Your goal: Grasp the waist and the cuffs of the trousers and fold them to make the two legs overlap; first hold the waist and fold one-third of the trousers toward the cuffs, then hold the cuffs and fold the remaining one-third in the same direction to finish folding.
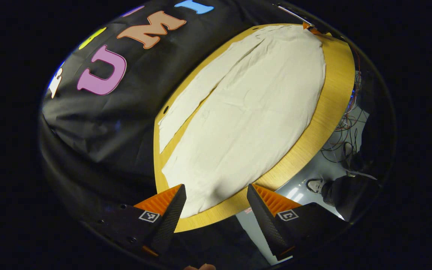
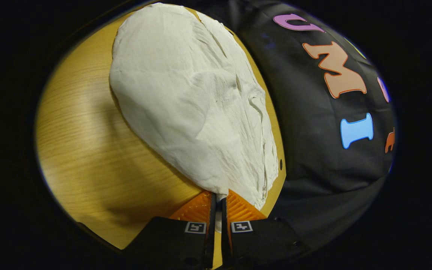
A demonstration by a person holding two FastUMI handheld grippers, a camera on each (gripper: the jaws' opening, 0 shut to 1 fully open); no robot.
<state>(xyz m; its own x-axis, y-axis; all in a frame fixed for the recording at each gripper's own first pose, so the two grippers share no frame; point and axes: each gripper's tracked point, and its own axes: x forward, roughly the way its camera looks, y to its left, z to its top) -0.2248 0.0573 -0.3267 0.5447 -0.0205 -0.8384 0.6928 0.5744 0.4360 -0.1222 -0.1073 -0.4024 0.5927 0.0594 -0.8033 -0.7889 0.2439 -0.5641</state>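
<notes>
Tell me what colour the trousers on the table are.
The trousers are plain off-white, no pattern; clearest in the left gripper view.

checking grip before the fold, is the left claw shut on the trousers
No, the left claw stands open, its fingers apart over the edge of the trousers.

We see off-white, plain trousers (image 1: 246, 112), unpatterned apart from faint creases, spread from seven o'clock to one o'clock in the left gripper view. Under them we see a yellow-tan table (image 1: 336, 93) with fine wood grain. At five o'clock we note a pale grey floor (image 1: 332, 168), thin red and dark wires (image 1: 345, 129), and a white shoe (image 1: 315, 185).
</notes>
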